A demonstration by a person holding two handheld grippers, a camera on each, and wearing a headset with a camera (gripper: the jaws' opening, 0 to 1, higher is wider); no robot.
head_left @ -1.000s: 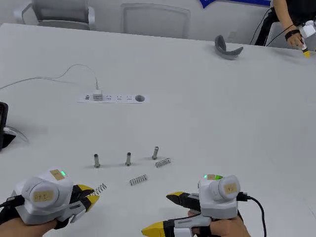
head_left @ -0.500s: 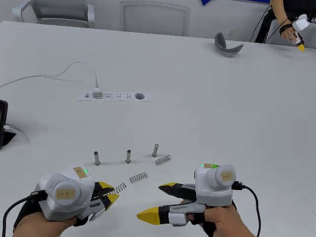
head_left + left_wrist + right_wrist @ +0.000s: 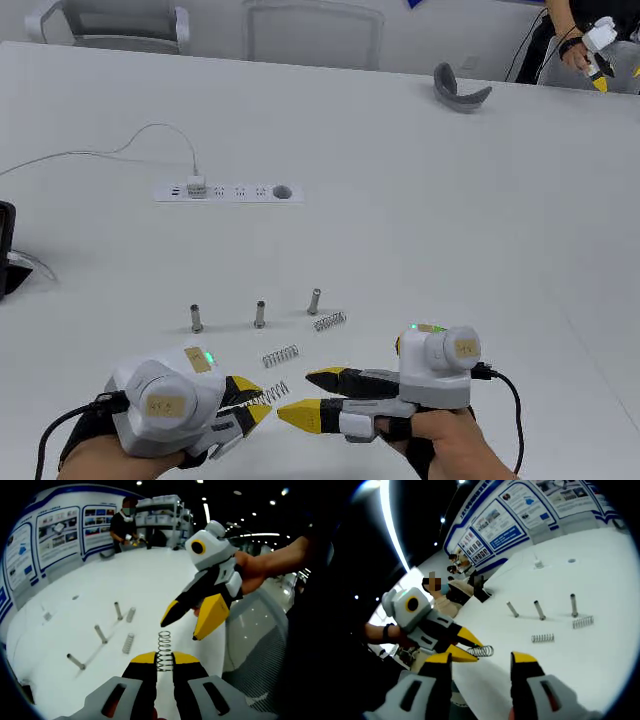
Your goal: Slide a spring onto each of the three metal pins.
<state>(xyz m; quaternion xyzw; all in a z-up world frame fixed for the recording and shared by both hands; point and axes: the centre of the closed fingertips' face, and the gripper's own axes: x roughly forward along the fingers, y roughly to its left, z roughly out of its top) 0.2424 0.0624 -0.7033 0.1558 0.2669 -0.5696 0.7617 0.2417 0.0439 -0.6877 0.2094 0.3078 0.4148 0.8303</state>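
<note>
Three short metal pins stand upright in a row on the white table: left pin (image 3: pixel 196 319), middle pin (image 3: pixel 260 314), right pin (image 3: pixel 314 301). One loose spring (image 3: pixel 280 356) lies in front of the middle pin and another spring (image 3: pixel 330 321) lies beside the right pin. My left gripper (image 3: pixel 256 397) is shut on a third spring (image 3: pixel 163 650), held just above the table near its front edge. My right gripper (image 3: pixel 308 396) is open, its yellow tips right next to that spring (image 3: pixel 481 651).
A white power strip (image 3: pixel 228 192) with a plugged-in cable lies beyond the pins. A grey curved object (image 3: pixel 458 92) sits at the far right. A dark device (image 3: pixel 8 250) is at the left edge. Chairs and a person stand past the far edge.
My left gripper has carried its spring rightward, toward the middle. My right gripper has moved left toward it, so the two sets of tips now nearly meet.
</note>
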